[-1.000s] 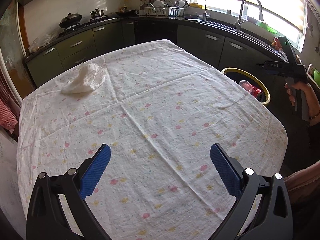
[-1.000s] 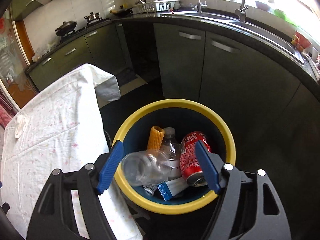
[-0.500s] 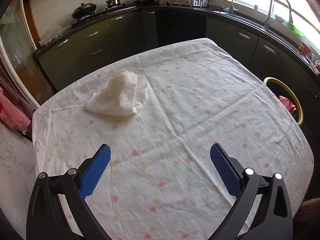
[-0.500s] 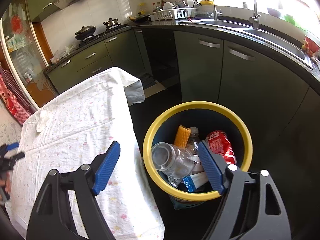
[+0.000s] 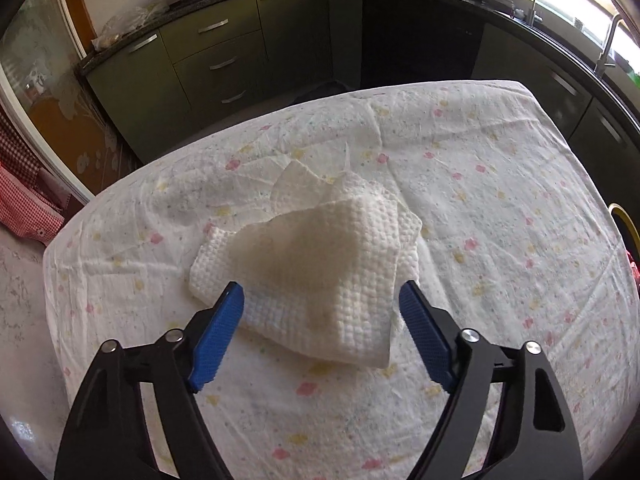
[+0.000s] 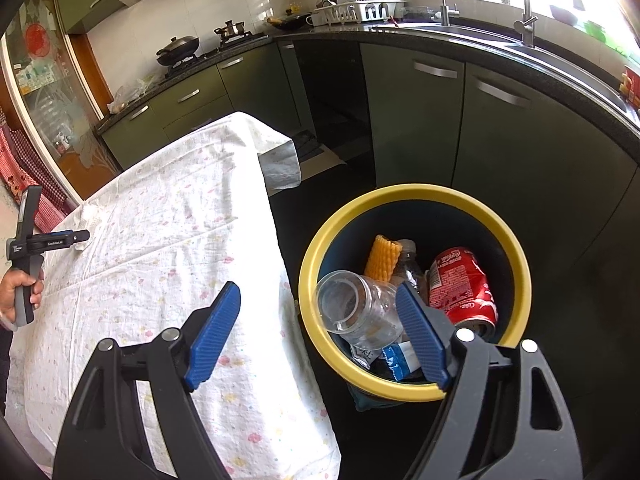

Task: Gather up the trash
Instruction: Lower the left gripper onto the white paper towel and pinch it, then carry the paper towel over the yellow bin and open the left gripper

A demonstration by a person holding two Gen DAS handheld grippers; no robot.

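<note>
A crumpled white paper towel (image 5: 320,264) lies on the flowered tablecloth (image 5: 500,208). My left gripper (image 5: 321,336) is open, its blue fingers either side of the towel's near edge, not closed on it. My right gripper (image 6: 318,334) is open and empty, held over the gap between the table edge and the yellow-rimmed bin (image 6: 516,264). The bin holds a glass jar (image 6: 356,312), a red cola can (image 6: 464,284), a corn cob (image 6: 382,258), a bottle and wrappers. The left gripper also shows in the right wrist view (image 6: 82,235) at the table's far left.
Dark green kitchen cabinets (image 5: 224,52) and a black counter wrap around the table. A stove with pans (image 6: 180,50), a dish rack (image 6: 356,10) and a sink tap (image 6: 528,20) sit on the counter. The bin's rim also shows in the left wrist view (image 5: 626,220).
My left gripper has moved across the table to the paper towel, which now lies between its fingers. My right gripper has drawn back and up from the bin.
</note>
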